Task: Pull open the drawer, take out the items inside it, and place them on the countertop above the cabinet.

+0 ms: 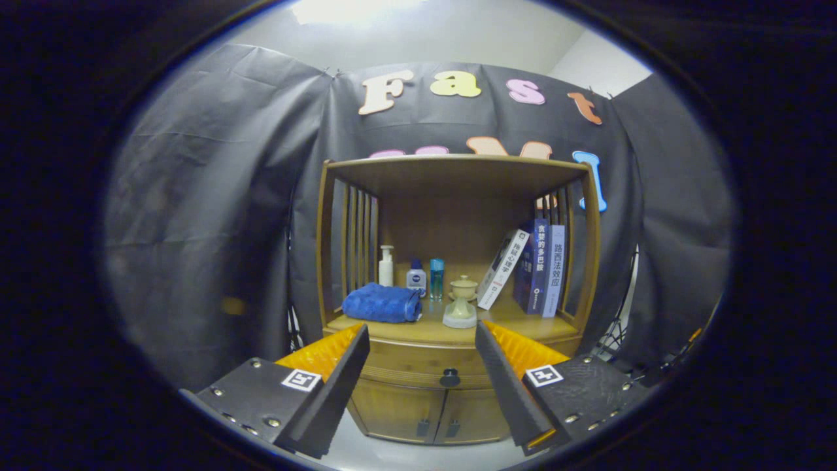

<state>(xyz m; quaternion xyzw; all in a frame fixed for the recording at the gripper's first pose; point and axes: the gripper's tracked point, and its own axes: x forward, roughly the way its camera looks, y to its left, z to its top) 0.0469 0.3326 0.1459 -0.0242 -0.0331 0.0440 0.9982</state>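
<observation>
I am holding my gripper (422, 330) with fingers spread wide, gripping nothing, the shut drawer (418, 363) and its knob (449, 377) showing between them.

The scene is dim, lit mainly from overhead: a bright, washed-out patch glares on the ceiling (353, 10). The cabinet (458, 261) sits in moderate light and is in focus; its shelf top casts shade over the upper back panel. The cloth wall (216, 216) around it is dark, with faint creases catching light. Fisheye distortion bows the cabinet's posts outward and bends straight lines more toward the rim, where the picture darkens and softens. The gripper (422, 330), fingers spread apart, looks slightly soft up close.
</observation>
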